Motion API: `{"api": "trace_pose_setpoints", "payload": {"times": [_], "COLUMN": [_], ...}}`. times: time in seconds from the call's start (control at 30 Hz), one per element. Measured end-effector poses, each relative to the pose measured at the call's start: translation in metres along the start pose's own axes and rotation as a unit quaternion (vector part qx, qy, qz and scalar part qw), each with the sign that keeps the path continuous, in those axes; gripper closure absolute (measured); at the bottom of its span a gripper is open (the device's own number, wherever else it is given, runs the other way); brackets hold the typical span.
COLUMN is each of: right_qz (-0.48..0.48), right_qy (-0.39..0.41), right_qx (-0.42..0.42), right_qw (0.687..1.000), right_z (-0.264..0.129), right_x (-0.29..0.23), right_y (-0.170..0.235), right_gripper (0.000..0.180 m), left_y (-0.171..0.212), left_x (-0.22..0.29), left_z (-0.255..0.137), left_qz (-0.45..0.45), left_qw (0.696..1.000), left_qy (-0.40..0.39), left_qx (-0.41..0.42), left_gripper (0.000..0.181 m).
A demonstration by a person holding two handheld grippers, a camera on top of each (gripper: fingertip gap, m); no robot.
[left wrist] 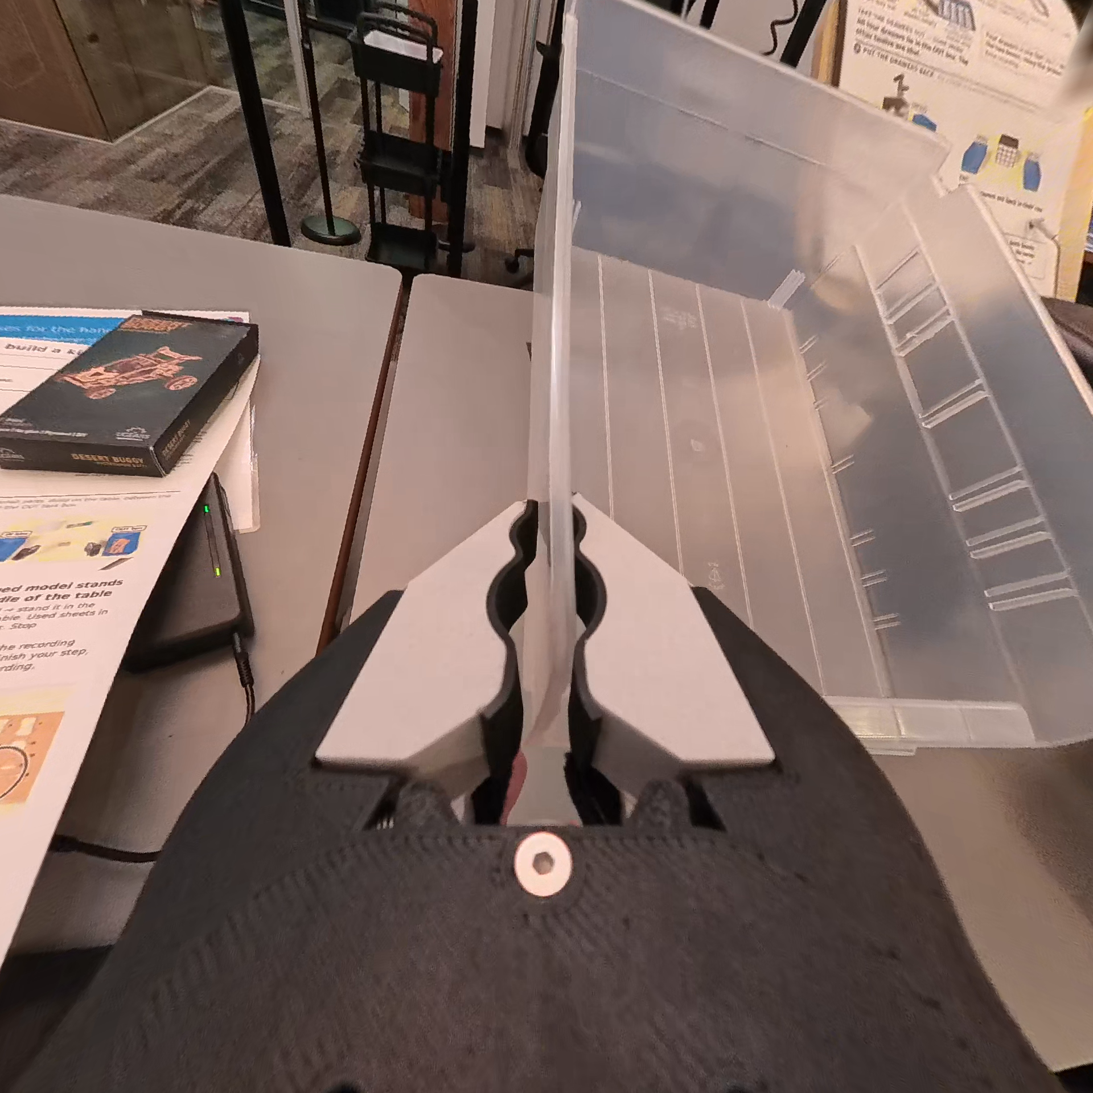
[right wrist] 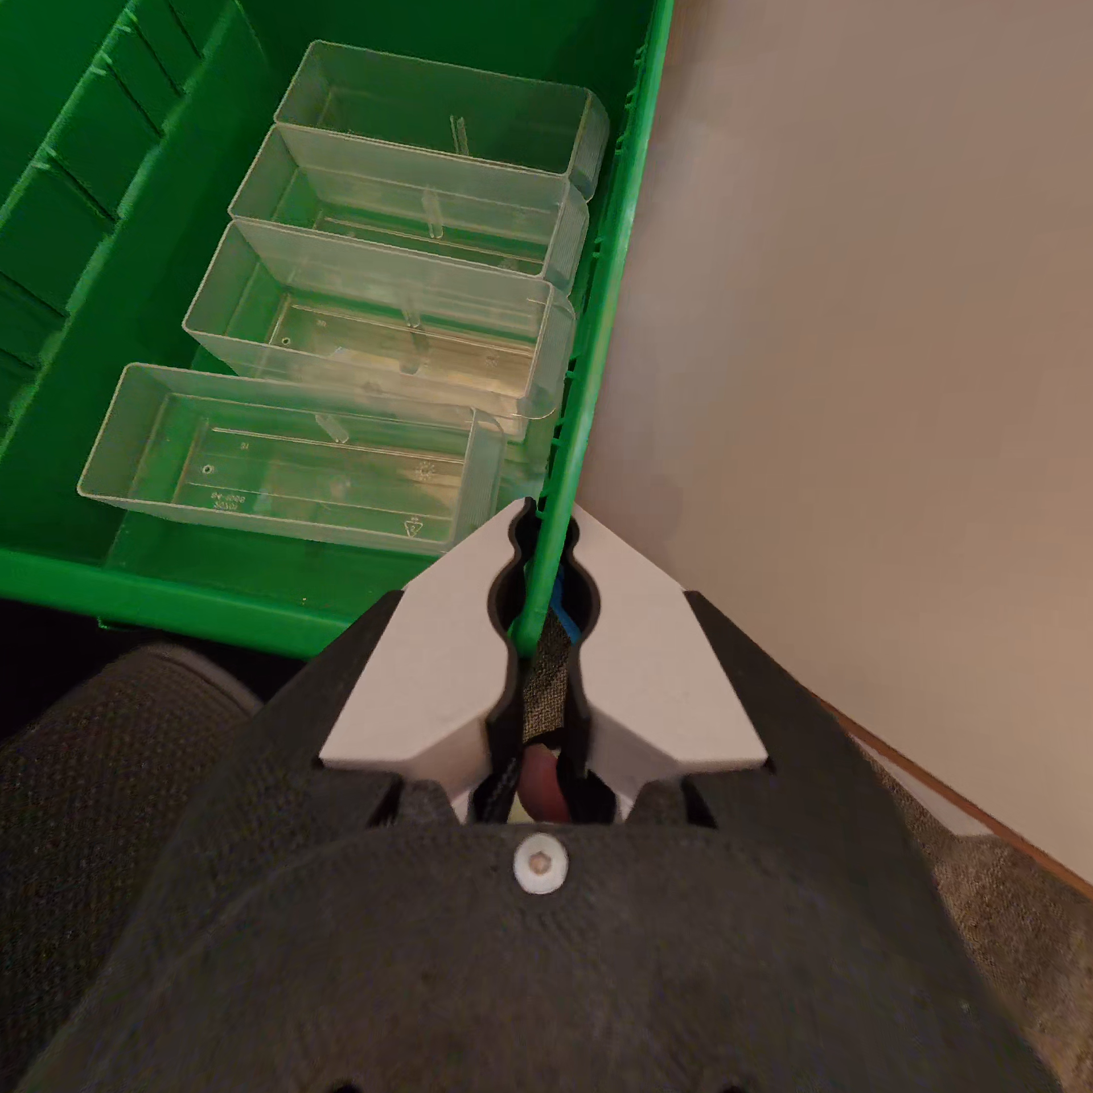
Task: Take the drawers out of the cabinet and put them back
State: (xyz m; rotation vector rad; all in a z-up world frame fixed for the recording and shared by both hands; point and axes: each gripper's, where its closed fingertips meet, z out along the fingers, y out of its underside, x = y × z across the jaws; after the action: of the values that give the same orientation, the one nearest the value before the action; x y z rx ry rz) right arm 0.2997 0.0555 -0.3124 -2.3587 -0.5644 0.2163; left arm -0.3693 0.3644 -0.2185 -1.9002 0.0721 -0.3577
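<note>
In the left wrist view my left gripper (left wrist: pixel 550 508) is shut on the near side wall of the translucent plastic cabinet (left wrist: pixel 739 414), which lies tilted on the grey table (left wrist: pixel 461 366). Its inside is open to view, with slot rails and no drawers in it. In the right wrist view my right gripper (right wrist: pixel 547 508) is shut on the right rim of a green bin (right wrist: pixel 615 284). Several clear drawers (right wrist: pixel 378 331) lie in the bin, partly overlapping; the nearest drawer (right wrist: pixel 284 467) lies just left of my fingertips.
A dark product box (left wrist: pixel 130 396) lies on printed sheets (left wrist: pixel 77 591) at the table's left, beside a black device with green lights (left wrist: pixel 201 591) and its cable. A seam (left wrist: pixel 378 414) splits two tabletops. A black cart (left wrist: pixel 402 130) stands on the floor beyond. Beige table surface (right wrist: pixel 857 355) lies right of the bin.
</note>
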Motion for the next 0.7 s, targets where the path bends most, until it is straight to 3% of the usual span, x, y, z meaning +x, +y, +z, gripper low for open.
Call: {"api": "trace_pose_setpoints", "payload": {"times": [0.3, 0.7], "right_qz": [-0.082, -0.139], "right_qy": [-0.091, -0.163], "right_qx": [0.004, 0.001], "right_qw": [0.992, 0.977], "right_z": [0.047, 0.132], "right_x": [-0.036, -0.101], "right_y": [-0.034, -0.121], "right_gripper": [0.177, 0.178], "left_y": [-0.022, -0.046], "left_x": [-0.001, -0.034], "left_z": [-0.013, -0.047], "left_qz": [-0.021, -0.054], "left_qw": [0.999, 0.993], "left_qy": [0.001, -0.024], "left_qx": [0.042, 0.105], "left_gripper": [0.176, 0.176]}}
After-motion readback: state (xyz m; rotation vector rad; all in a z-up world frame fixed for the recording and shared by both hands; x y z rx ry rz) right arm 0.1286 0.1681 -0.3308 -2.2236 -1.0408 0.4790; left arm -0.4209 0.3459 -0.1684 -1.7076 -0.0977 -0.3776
